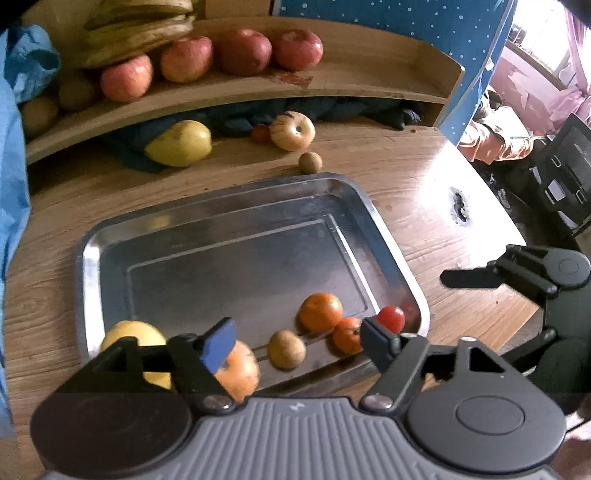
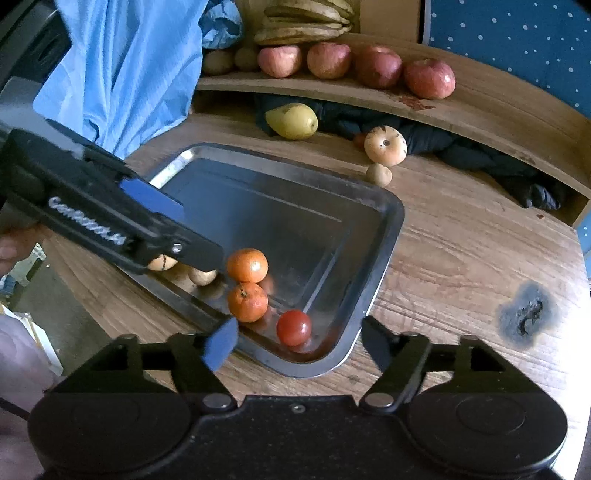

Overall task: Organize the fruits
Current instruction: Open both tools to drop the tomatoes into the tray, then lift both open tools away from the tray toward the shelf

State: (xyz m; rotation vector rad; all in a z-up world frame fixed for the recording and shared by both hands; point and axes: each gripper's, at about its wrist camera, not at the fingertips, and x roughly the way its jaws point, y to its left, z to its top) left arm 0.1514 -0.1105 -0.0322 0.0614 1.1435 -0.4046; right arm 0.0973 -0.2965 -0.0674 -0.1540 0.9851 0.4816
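A steel tray (image 1: pixel 92 266) (image 2: pixel 388 221) lies on the wooden table. In its near end lie two oranges (image 1: pixel 320 311) (image 2: pixel 247 264), a kiwi (image 1: pixel 286 349), a red tomato (image 1: pixel 390 318) (image 2: pixel 293 327), a yellow pear (image 1: pixel 129 334) and a pale apple (image 1: pixel 240 371). My left gripper (image 1: pixel 297 345) is open and empty just above these fruits. My right gripper (image 2: pixel 299 341) is open and empty over the tray's near right corner, close to the tomato. On the table behind the tray lie a yellow pear (image 1: pixel 181 143) (image 2: pixel 292 120), a pale apple (image 1: pixel 292 130) (image 2: pixel 385 144), a kiwi (image 1: pixel 310 163) (image 2: pixel 378 174) and a small tomato (image 1: pixel 260 133).
A wooden shelf (image 1: pixel 332 86) (image 2: pixel 480 107) at the back holds several red apples (image 1: pixel 243 51) (image 2: pixel 428 78), bananas (image 1: pixel 140 26) and kiwis (image 1: pixel 75 92). Dark cloth (image 2: pixel 480 151) lies under it. Blue fabric (image 2: pixel 129 66) hangs at left. A burn mark (image 2: pixel 526 315) scars the table.
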